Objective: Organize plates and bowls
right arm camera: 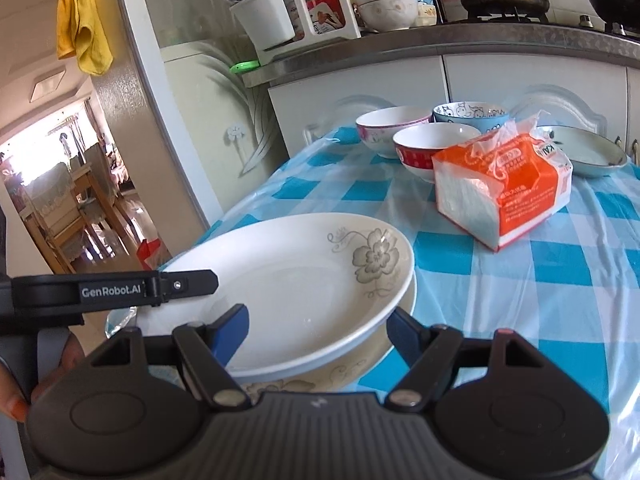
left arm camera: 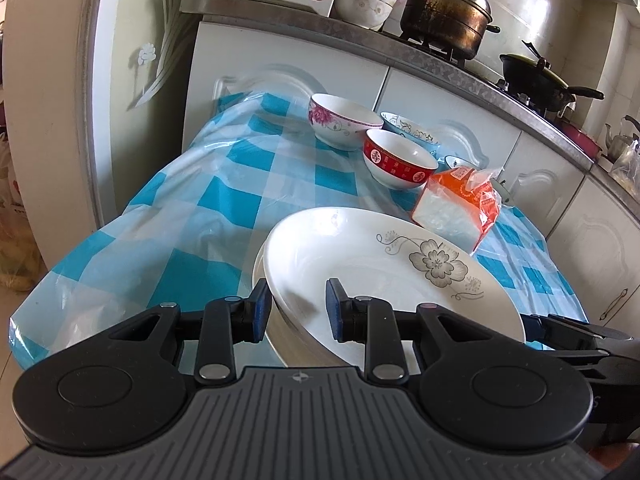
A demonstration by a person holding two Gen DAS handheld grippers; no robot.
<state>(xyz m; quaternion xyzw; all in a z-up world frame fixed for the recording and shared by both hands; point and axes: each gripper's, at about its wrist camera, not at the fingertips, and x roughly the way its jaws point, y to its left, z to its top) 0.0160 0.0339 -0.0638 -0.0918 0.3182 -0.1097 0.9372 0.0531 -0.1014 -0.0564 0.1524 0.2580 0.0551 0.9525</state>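
Observation:
A white plate with a grey flower (left arm camera: pixel 360 264) (right arm camera: pixel 288 276) hangs tilted just over a second, similar plate (left arm camera: pixel 259 268) (right arm camera: pixel 320 376) on the checked tablecloth. My left gripper (left arm camera: pixel 297 308) is shut on the top plate's left rim, one pad inside and one outside. Its finger (right arm camera: pixel 188 284) shows from the side in the right wrist view. My right gripper (right arm camera: pixel 318 330) holds the same plate's near edge, left pad on the inner face, right pad under the rim. Farther back stand a pink floral bowl (left arm camera: pixel 340 124) (right arm camera: pixel 388 128), a red bowl (left arm camera: pixel 398 160) (right arm camera: pixel 424 148) and a blue bowl (left arm camera: pixel 408 128) (right arm camera: pixel 468 116).
An orange tissue pack (left arm camera: pixel 456 208) (right arm camera: pixel 504 192) lies right behind the plates. A small shallow dish (right arm camera: pixel 588 152) sits at the table's far right. White cabinets and a counter with a pot (left arm camera: pixel 444 12) and stacked bowls close off the back. A doorway opens to the left.

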